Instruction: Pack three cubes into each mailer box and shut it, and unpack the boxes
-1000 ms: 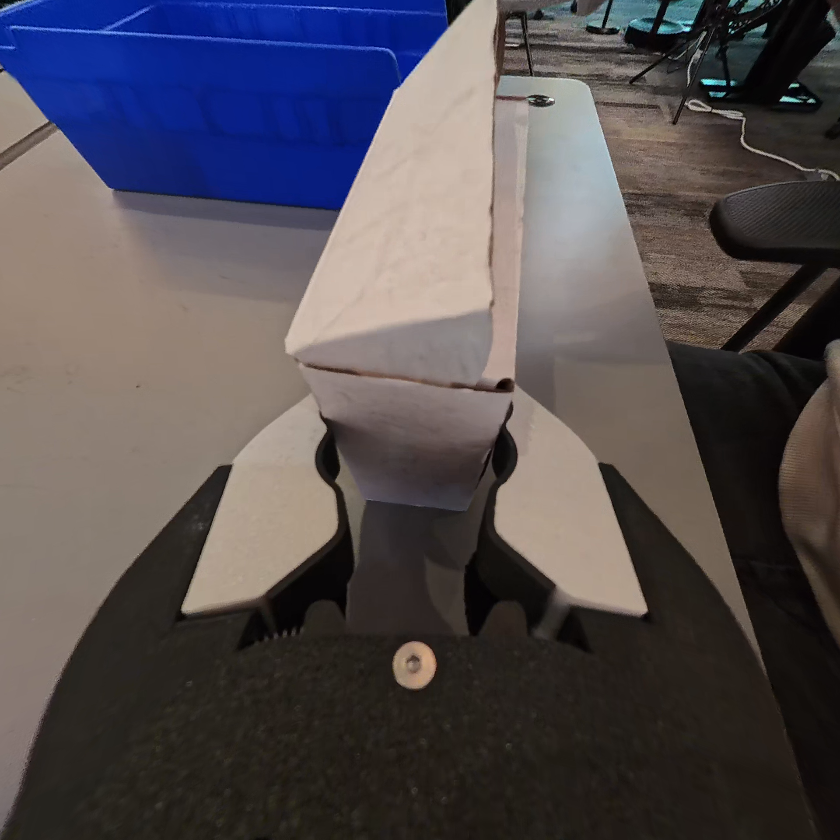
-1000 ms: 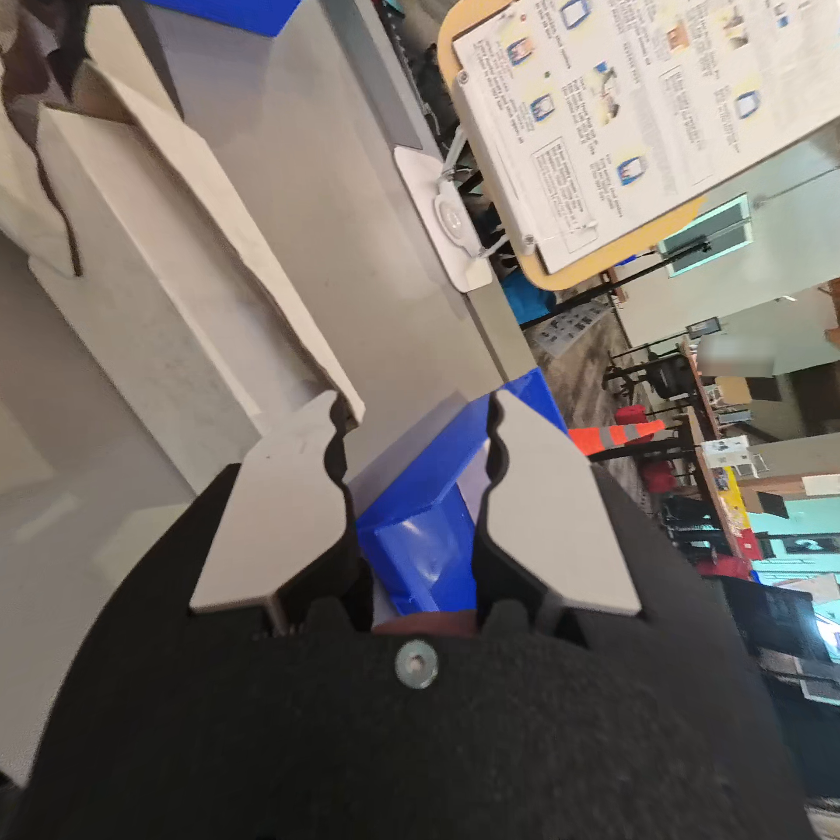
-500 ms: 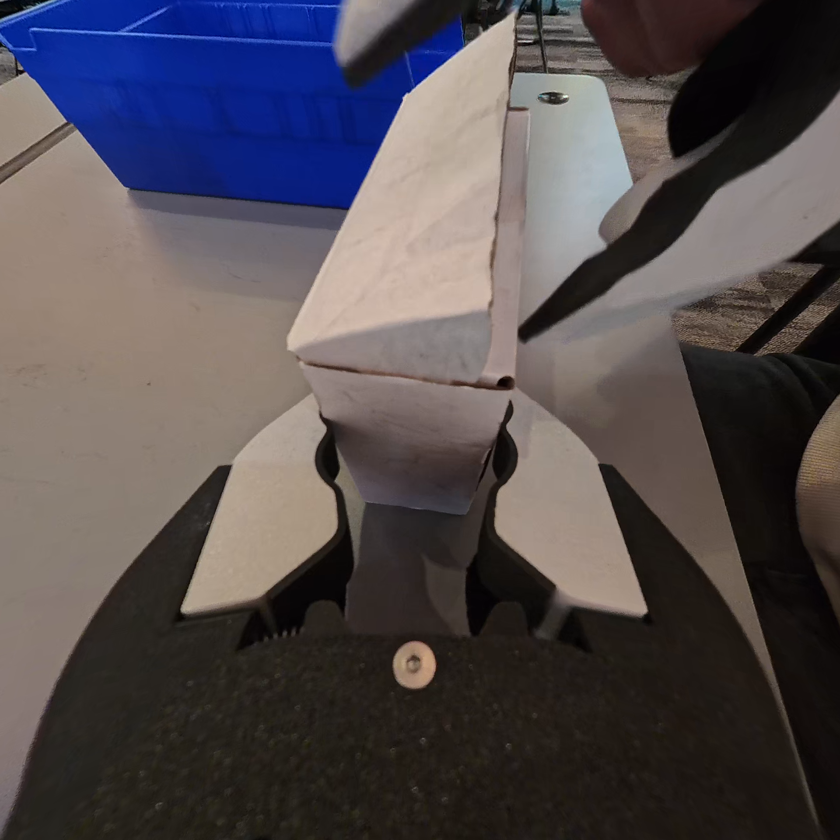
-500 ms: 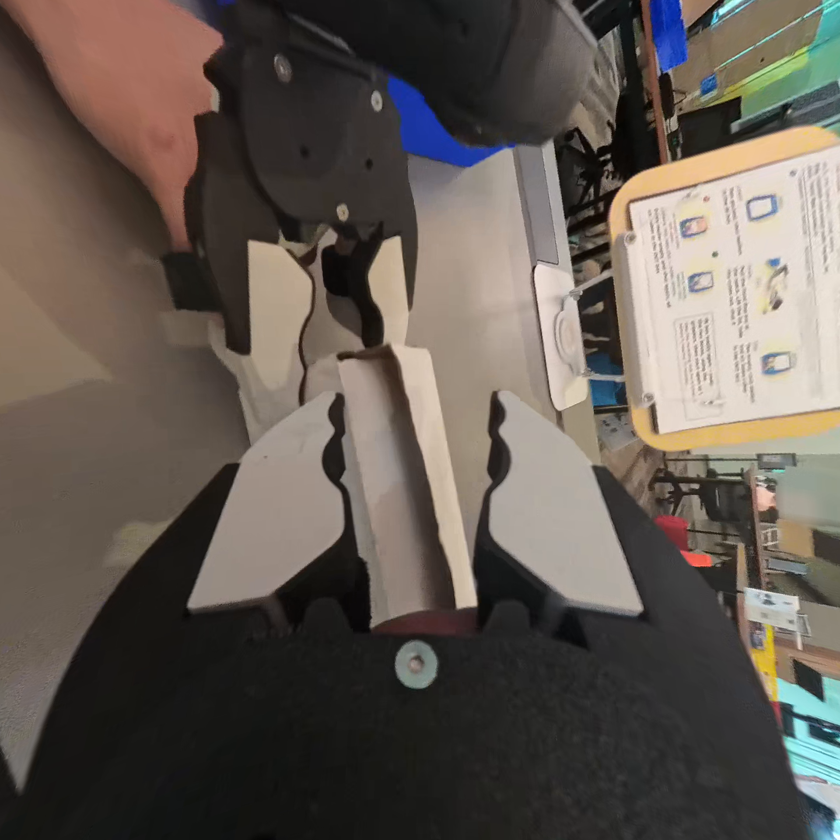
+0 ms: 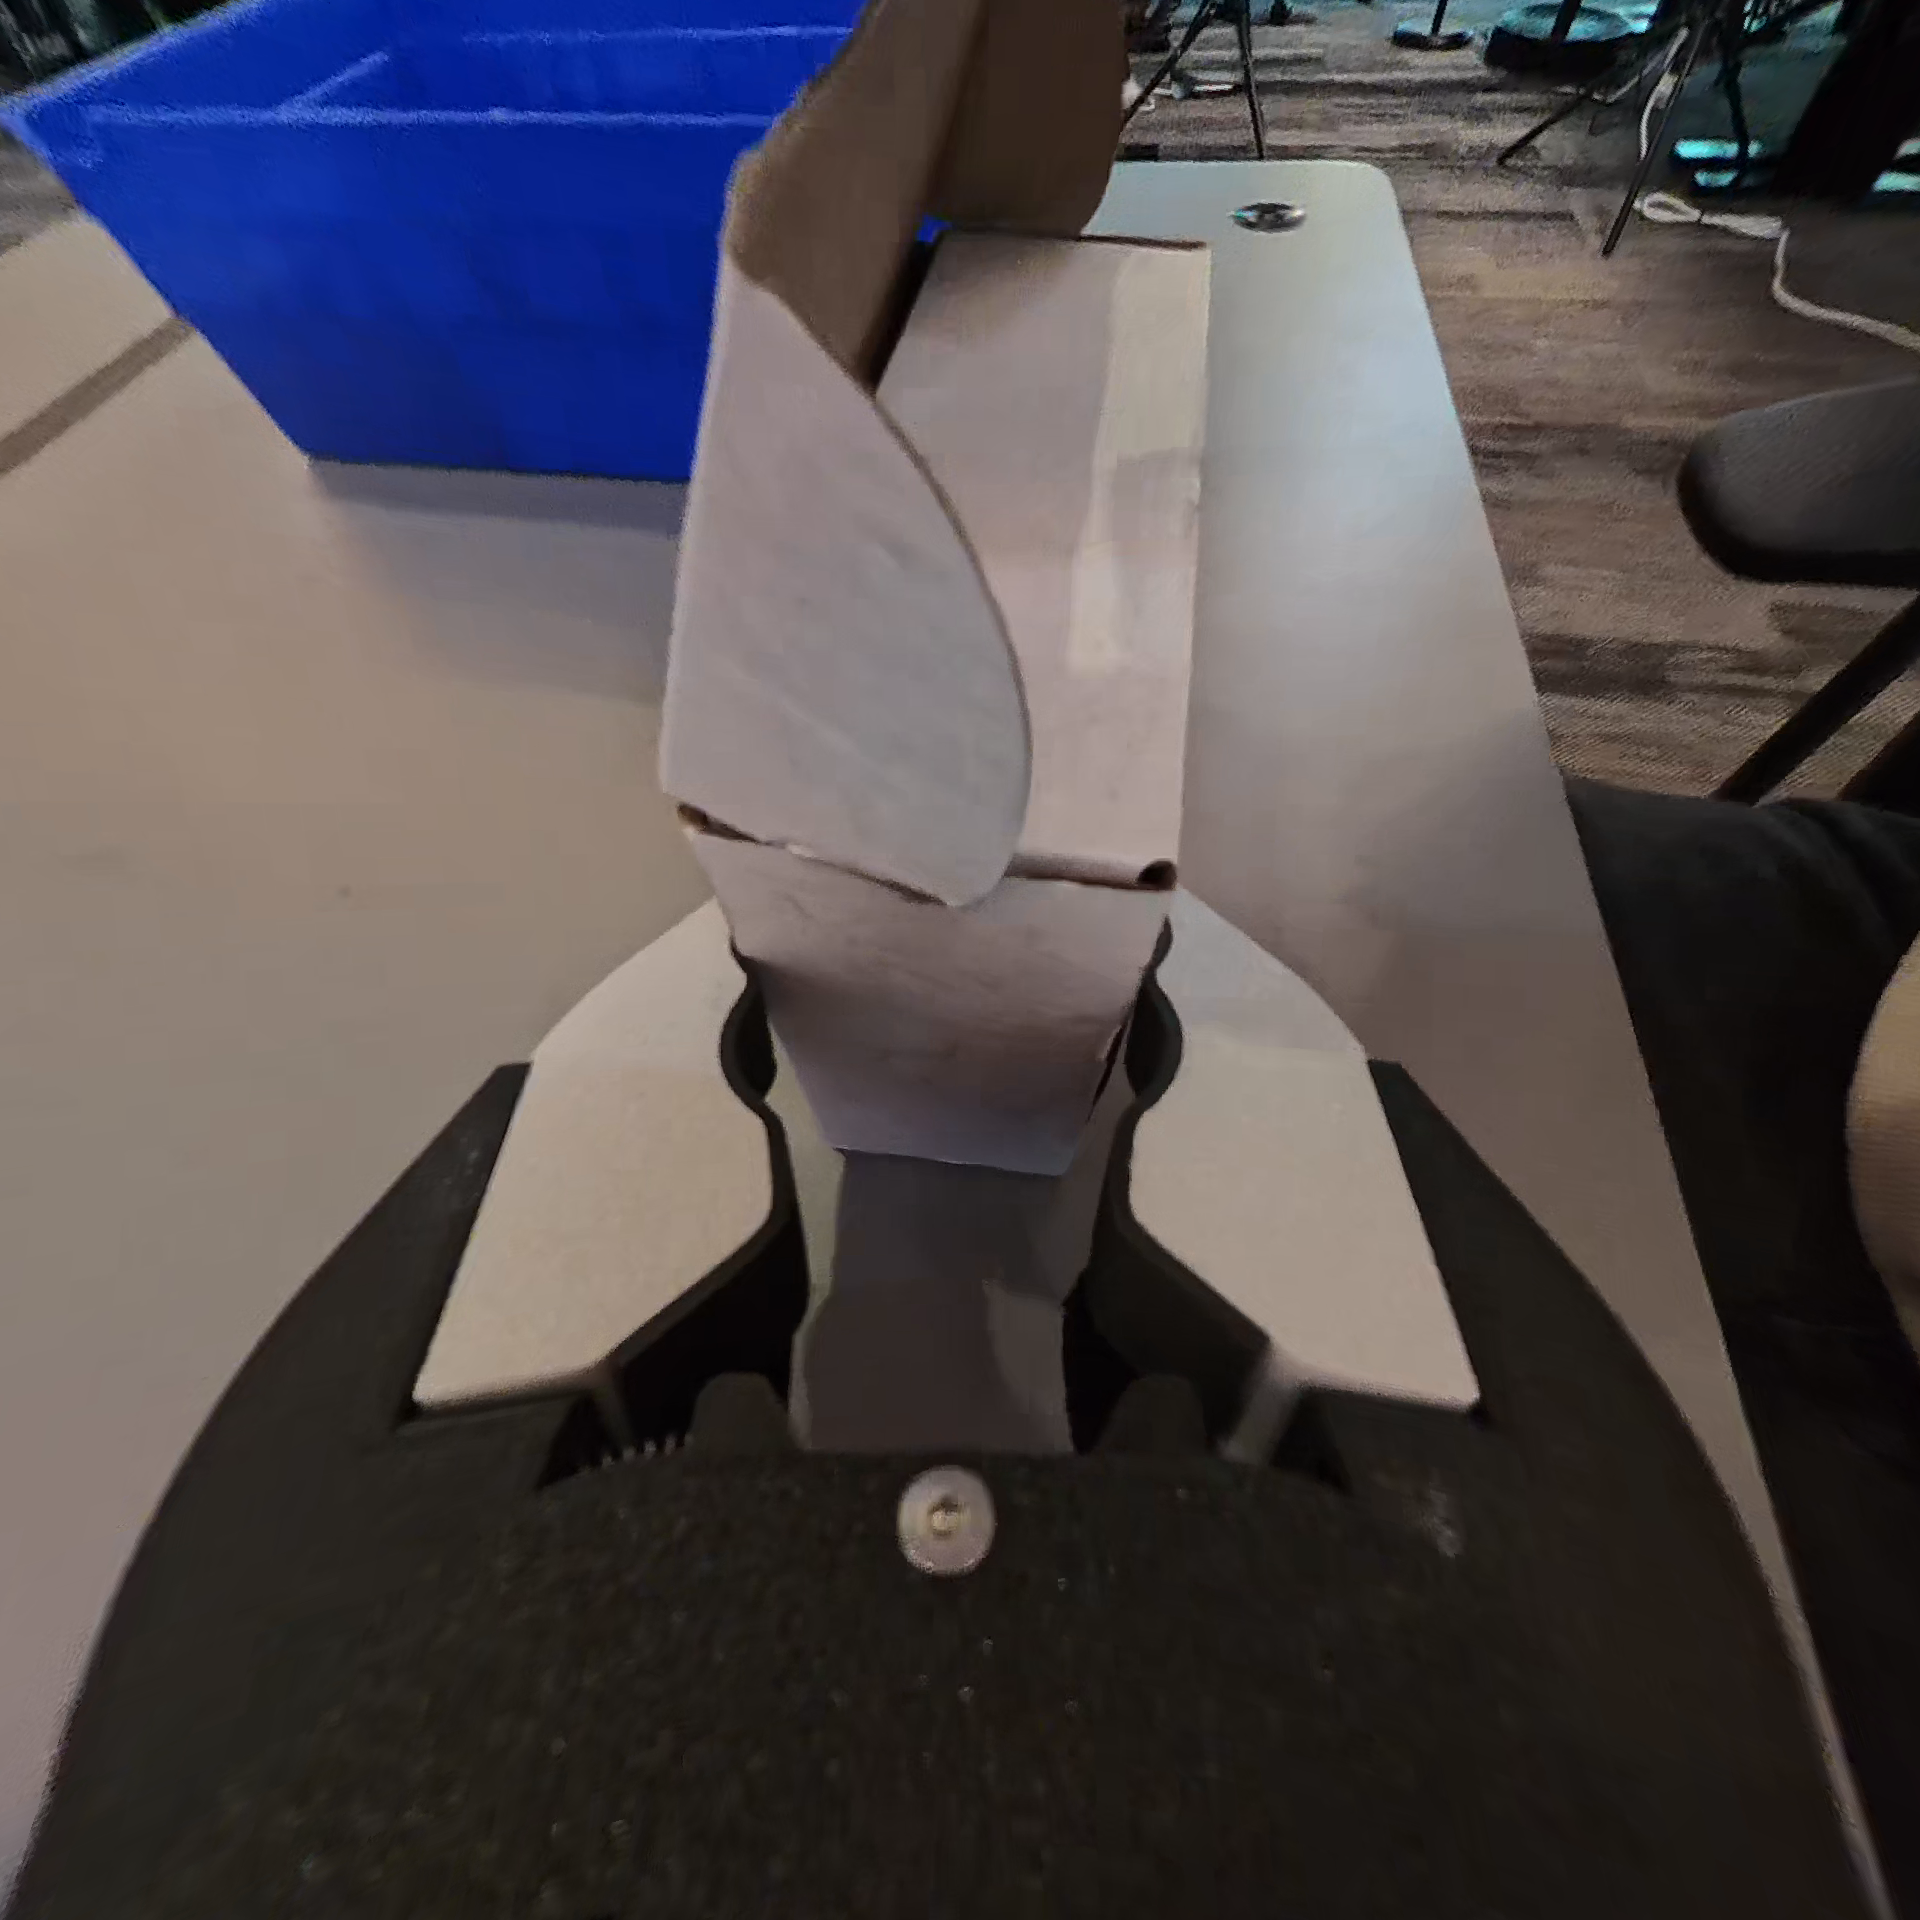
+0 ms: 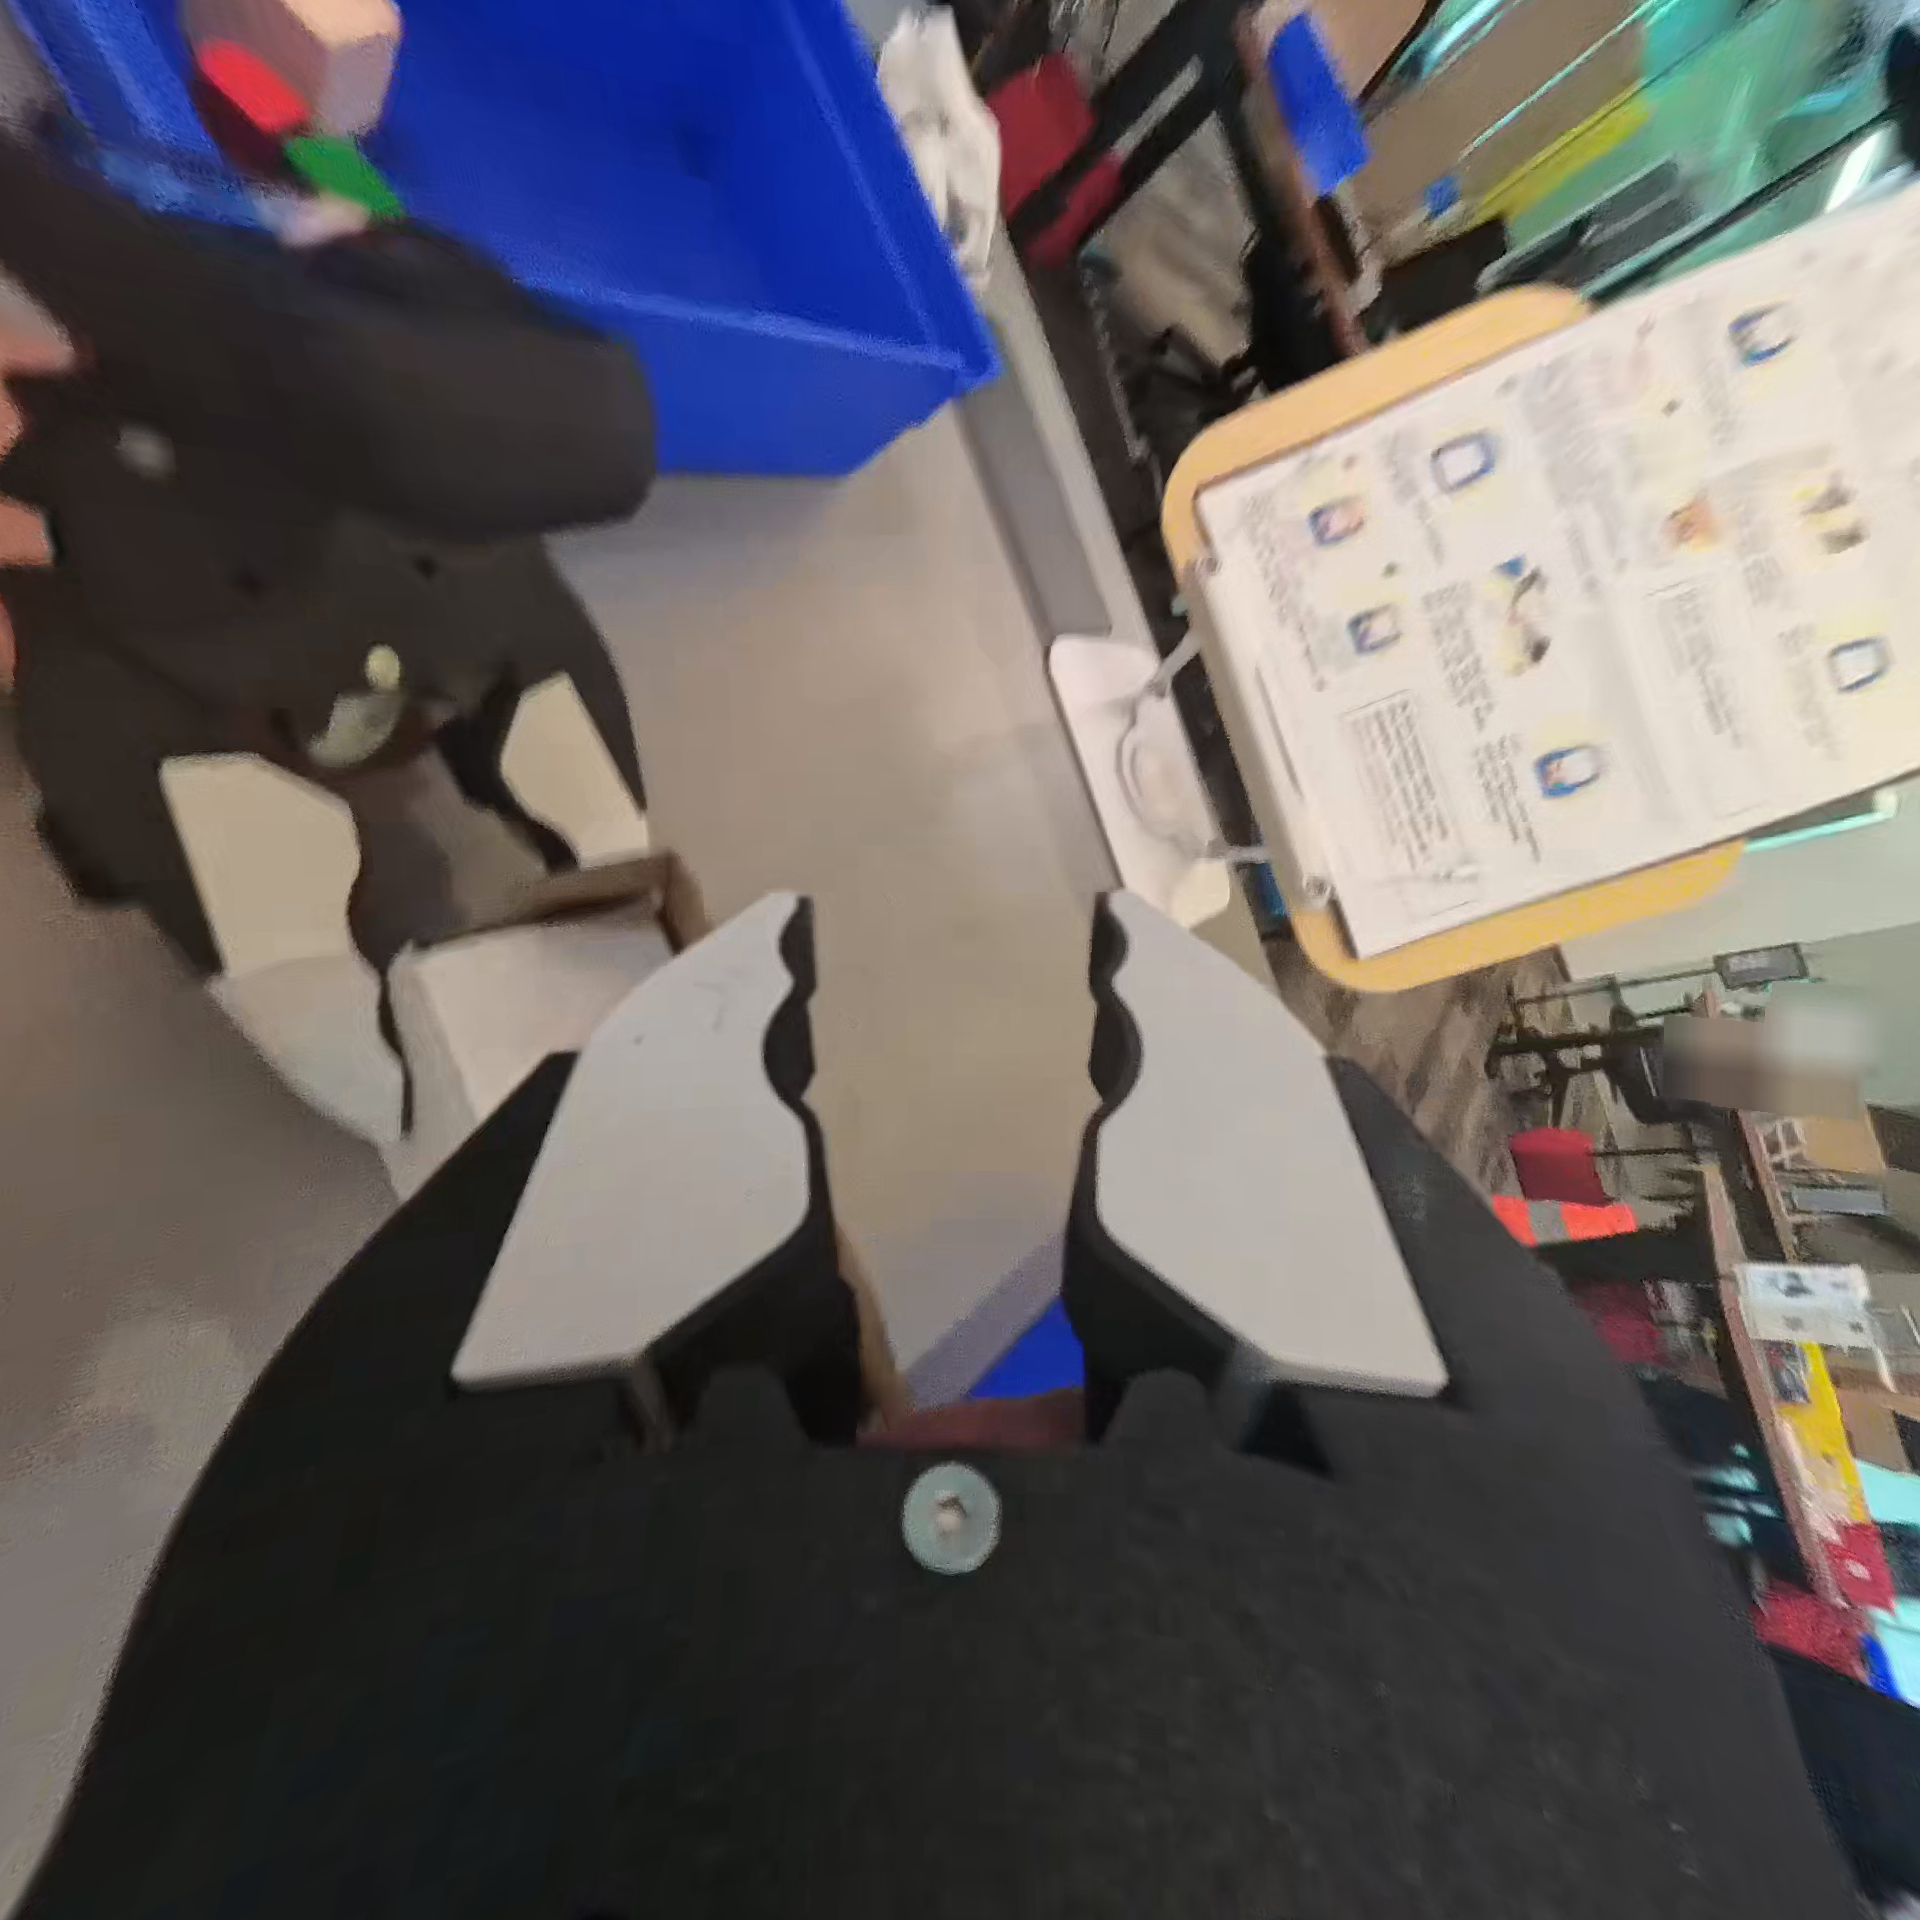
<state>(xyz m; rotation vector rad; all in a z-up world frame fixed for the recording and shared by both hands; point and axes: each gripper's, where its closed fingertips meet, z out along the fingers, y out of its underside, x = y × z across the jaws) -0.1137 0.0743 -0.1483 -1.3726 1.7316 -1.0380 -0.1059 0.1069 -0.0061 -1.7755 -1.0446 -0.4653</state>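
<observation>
Mailer box (image 5: 935, 665) clamped endwise in left gripper (image 5: 951, 1039) near table's (image 5: 260, 831) right edge, lid flap (image 5: 842, 665) lifted for unpacking; right gripper (image 6: 951, 1039) open, empty, nearby.

The right gripper (image 6: 948, 1023) hangs above the table (image 6: 831, 665), jaws apart and empty. To its left the left gripper (image 6: 364, 831) clamps the white box (image 6: 520, 997). A blue bin (image 6: 675, 208) beyond holds red (image 6: 249, 78) and green (image 6: 338, 171) cubes. A clipboard (image 6: 1538, 623) stands to the right.
</observation>
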